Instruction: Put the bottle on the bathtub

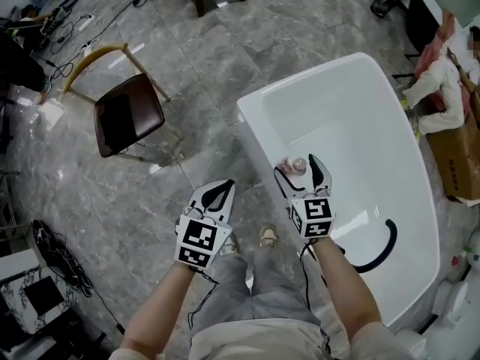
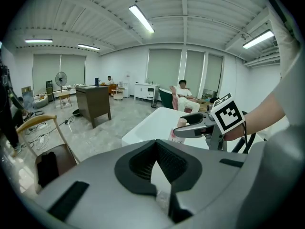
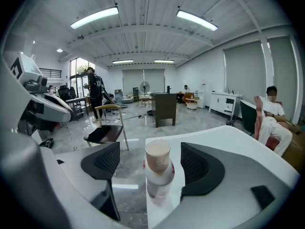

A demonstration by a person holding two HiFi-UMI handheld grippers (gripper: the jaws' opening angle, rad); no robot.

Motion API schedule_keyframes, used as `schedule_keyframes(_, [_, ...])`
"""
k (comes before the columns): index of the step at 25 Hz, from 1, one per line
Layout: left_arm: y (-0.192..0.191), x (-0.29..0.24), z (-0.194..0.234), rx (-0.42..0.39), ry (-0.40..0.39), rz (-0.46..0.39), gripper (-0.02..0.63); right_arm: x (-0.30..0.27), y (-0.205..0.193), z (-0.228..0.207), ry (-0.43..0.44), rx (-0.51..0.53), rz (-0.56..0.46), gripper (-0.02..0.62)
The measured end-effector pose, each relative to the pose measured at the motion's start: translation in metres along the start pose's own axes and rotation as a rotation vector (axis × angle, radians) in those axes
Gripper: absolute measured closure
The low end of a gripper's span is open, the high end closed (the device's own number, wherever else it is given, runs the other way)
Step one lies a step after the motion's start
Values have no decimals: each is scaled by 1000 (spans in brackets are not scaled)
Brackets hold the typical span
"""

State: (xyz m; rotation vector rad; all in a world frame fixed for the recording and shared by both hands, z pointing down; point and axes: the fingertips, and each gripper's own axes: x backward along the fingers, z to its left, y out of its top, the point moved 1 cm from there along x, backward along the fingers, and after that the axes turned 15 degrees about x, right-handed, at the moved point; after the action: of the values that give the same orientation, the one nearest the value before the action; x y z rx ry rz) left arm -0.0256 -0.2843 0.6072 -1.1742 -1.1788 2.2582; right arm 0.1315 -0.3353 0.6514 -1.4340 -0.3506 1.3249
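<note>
bottle (image 1: 298, 166) stands upright on the near rim of the bathtub (image 1: 259, 100), close to the rim's outer edge with floor just beside it. right gripper (image 1: 298, 177) is spread wide around the bottle, with clear gaps between both pads and the bottle, so there is no grip. left gripper (image 1: 217, 193) has its jaws together and empty, and hangs over the floor beside the tub. judgement: placing looks done, and only backing the right gripper away is left. the rim is narrow, so a knock from either pad could tip the bottle to the floor or into the basin. open floor lies behind and to the left; chair (image 1: 127, 115) is well apart.
</note>
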Motion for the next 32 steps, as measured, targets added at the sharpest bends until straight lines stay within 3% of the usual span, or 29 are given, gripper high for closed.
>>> schedule_keyframes(4, [29, 25, -18, -47, -7, -24, 588, 41, 43, -4, 28, -12, -26, 198])
schedule_keyframes(6, [43, 39, -26, -73, -8, -33, 587, 64, 66, -7, 27, -35, -53, 254])
schedule_keyframes(8, [56, 53, -28, -29, -2, -47, 588, 85, 88, -10, 26, -83, -81, 335])
schedule_keyframes(11, [81, 76, -33, 28, 11, -85, 588, 113, 125, -11, 56, -160, -130, 378])
schedule_keyframes(19, [138, 129, -70, -71, 20, -173, 588, 188, 205, -24, 51, -96, -236, 521])
schedule_keyframes(23, [157, 162, -81, -66, 21, -222, 588, 224, 232, -14, 65, -70, -280, 550])
schedule_keyframes(28, [173, 192, -98, -168, 34, -268, 586, 262, 261, 5, 95, -10, -358, 564])
schedule_keyframes(32, [178, 208, -100, -184, 54, -277, 586, 278, 276, 18, 136, 13, -401, 566])
